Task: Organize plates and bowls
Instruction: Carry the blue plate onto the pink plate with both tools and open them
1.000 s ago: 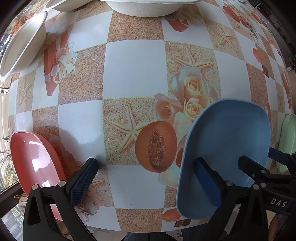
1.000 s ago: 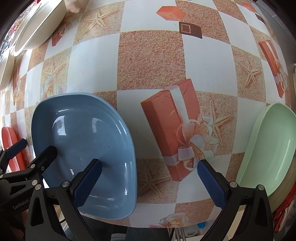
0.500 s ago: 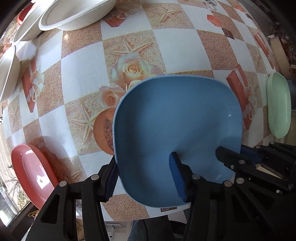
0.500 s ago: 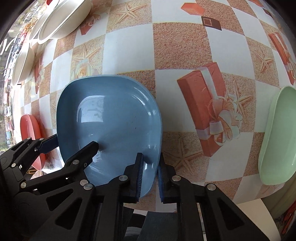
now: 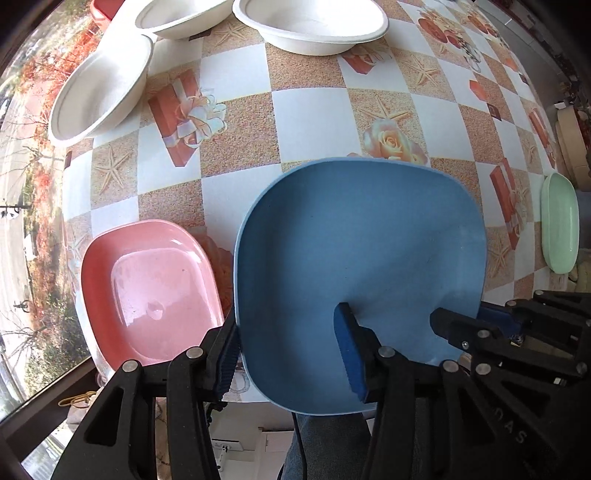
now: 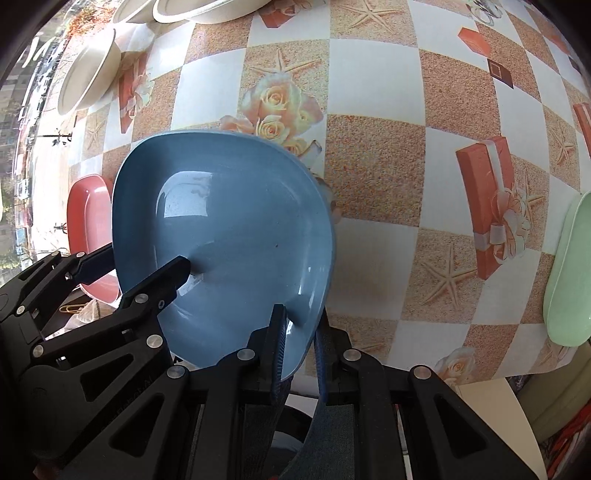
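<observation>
The blue plate is held over the checked tablecloth by both grippers. The left gripper has its jaws closing on the plate's near left rim, one pad outside the rim and one inside the dish. The right gripper is pinched almost fully together on the plate's near right rim, at 6 o'clock in its own view.

In the left wrist view, the pink plate lies at 9 o'clock, just beside the blue one. Three white bowls sit at 11 to 12 o'clock, and a green plate lies at 3 o'clock by the table's edge, well apart from the blue plate.
</observation>
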